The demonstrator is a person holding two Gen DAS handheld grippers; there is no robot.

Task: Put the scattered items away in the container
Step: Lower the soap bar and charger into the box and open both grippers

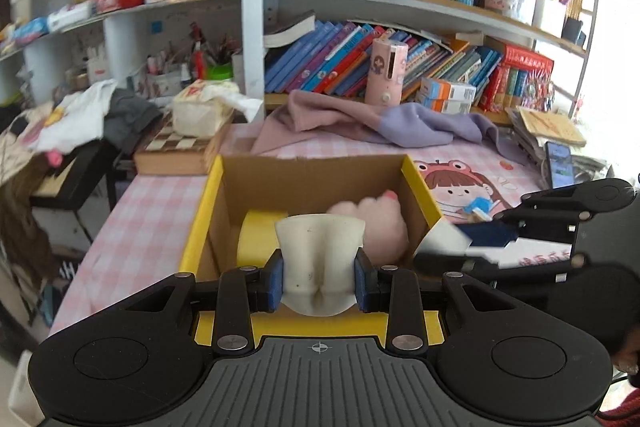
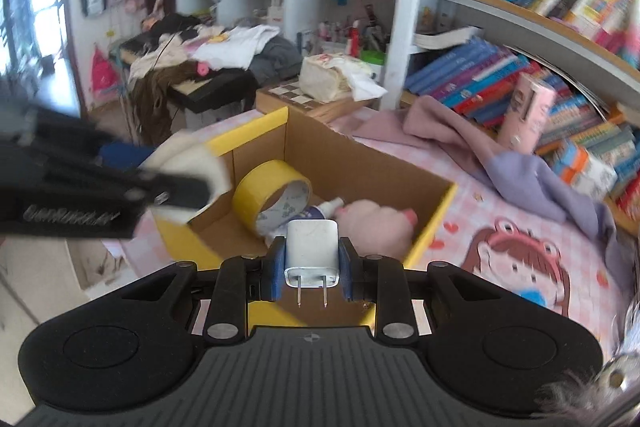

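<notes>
Over the open cardboard box (image 1: 312,179) on the pink checked bench (image 1: 152,203), both claws hung with loads clamped. The left claw (image 1: 320,283) was closed on a cream, soft-looking moulded piece (image 1: 320,251), its blue pads (image 1: 276,281) pressing the piece from either side. The right claw (image 2: 312,273) was shut on a white plug adapter (image 2: 312,251), upright between the pads with its two metal prongs pointing back toward the camera.

The relation that mattered was this: the box cavity lay directly ahead of and below each claw, so a release looked, by my judgement, like the next step. From the left wrist view the cream piece sat over the near end of the box, and the right claw came in from the right with its tip at the yellow edge. Neither hand was clearly the nearer.

Already inside lay a roll of yellow tape (image 2: 272,195) on its side, a small white bottle (image 2: 324,209) and a pink plush toy (image 2: 380,223).

No label on the held things could be read. The lettering embossed on the left claw's arm in the right wrist view was too blurred to make out.
</notes>
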